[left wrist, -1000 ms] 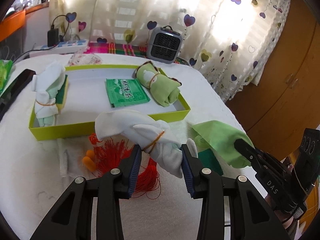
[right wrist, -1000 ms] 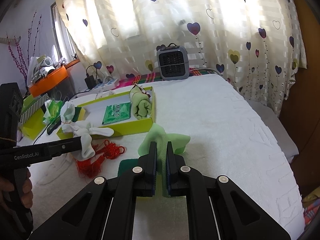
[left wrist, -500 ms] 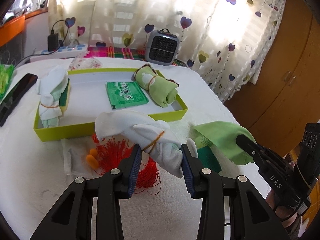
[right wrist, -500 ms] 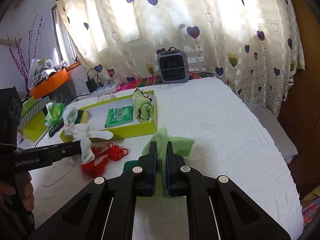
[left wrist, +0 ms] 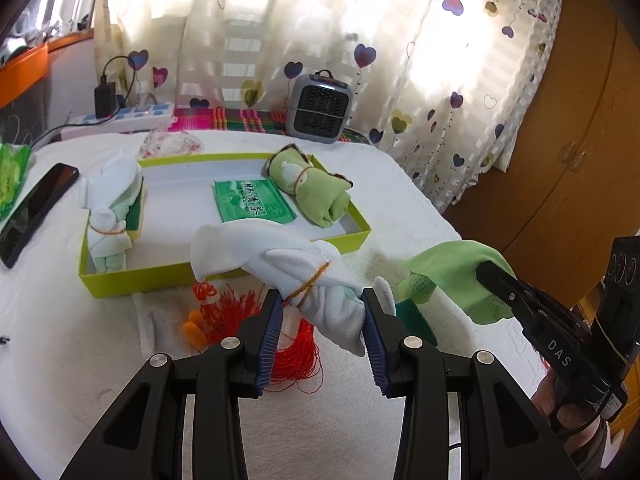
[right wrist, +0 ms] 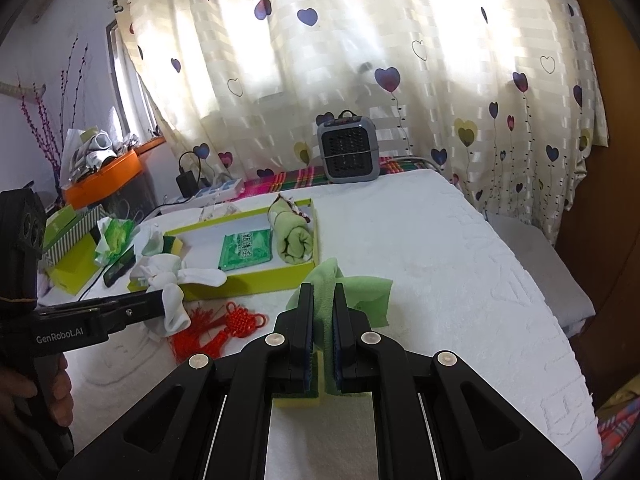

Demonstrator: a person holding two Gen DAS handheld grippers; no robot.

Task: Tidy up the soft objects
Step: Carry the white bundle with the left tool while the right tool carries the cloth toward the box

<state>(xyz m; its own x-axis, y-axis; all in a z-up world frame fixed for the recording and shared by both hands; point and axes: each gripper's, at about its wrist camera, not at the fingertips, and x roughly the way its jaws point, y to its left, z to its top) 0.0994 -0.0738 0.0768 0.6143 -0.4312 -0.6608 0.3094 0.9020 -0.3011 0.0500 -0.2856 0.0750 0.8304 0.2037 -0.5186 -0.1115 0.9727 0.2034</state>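
My left gripper (left wrist: 322,312) is shut on a white sock bundle (left wrist: 280,264) tied with a rubber band, held above the white bed cover just in front of the lime tray (left wrist: 160,276). In the right wrist view that white sock bundle (right wrist: 176,280) hangs at the left gripper's tip. My right gripper (right wrist: 322,320) is shut on a light green cloth (right wrist: 360,292), lifted over a yellow and green sponge (right wrist: 296,400). The same green cloth (left wrist: 452,268) shows at the right of the left wrist view. The tray holds a rolled green sock bundle (left wrist: 316,192), a green packet (left wrist: 252,200) and another white bundle (left wrist: 106,204).
A red knotted tassel (left wrist: 296,352) and small orange pieces (left wrist: 192,324) lie on the cover under the left gripper. A dark phone (left wrist: 36,208) rests left of the tray. A grey heater (left wrist: 320,108) and power strip (left wrist: 120,116) stand by the curtain. A hand (right wrist: 36,392) holds the left gripper.
Both grippers keep their grips and have barely moved. The views have shifted slightly, with the tray now a little further off.
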